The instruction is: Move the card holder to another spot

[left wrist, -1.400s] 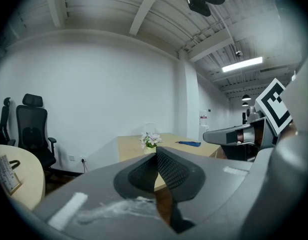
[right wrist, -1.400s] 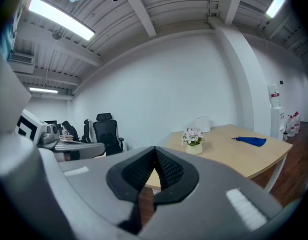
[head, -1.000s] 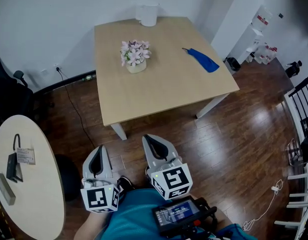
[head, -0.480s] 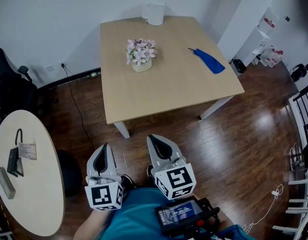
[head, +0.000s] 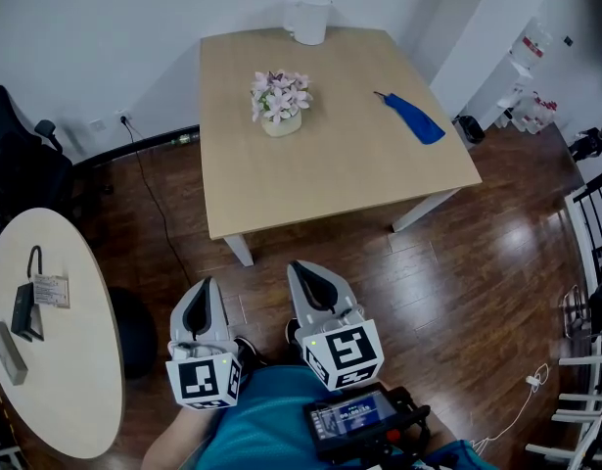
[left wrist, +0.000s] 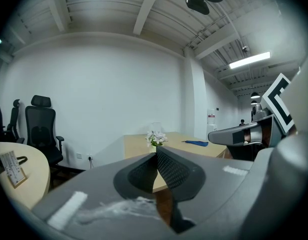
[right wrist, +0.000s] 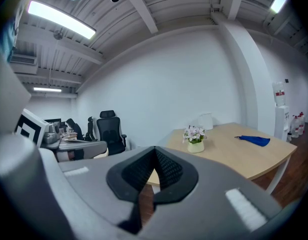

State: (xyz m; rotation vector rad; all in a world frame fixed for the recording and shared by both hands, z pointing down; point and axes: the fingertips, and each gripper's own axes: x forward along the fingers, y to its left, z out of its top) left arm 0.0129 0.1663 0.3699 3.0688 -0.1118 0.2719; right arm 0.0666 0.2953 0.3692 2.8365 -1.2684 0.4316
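You hold both grippers low in front of your body over the dark wood floor [head: 477, 262], side by side and not touching. Left gripper [head: 203, 292]: jaws pressed together, nothing between them; the left gripper view shows the ribbed pads [left wrist: 169, 168] meeting at the tips. Right gripper [head: 302, 274]: jaws also pressed together and empty; its own view shows the pads [right wrist: 166, 168] meeting. Both point toward the square wooden table [head: 330, 184] ahead of you. The card holder [head: 50, 291] sits on the round table [head: 66, 390] at your left, well apart from both grippers, with a white card in it. In the left gripper view the card holder [left wrist: 11, 167] shows at the left edge, with the card standing tilted. Just beside it in the head view lies a black item [head: 24, 311] with a looped strap, and nearer to you a grey block [head: 7, 352]. On the square table a flower pot [head: 281, 101] stands near the middle, a blue cloth [head: 413, 118] lies toward the right edge and a white jug [head: 308, 23] stands at the far edge by the wall. A black office chair [head: 22, 169] stands behind the round table. A device with a lit screen [head: 359, 421] sits at your waist, just under the right gripper's marker cube [head: 342, 353].
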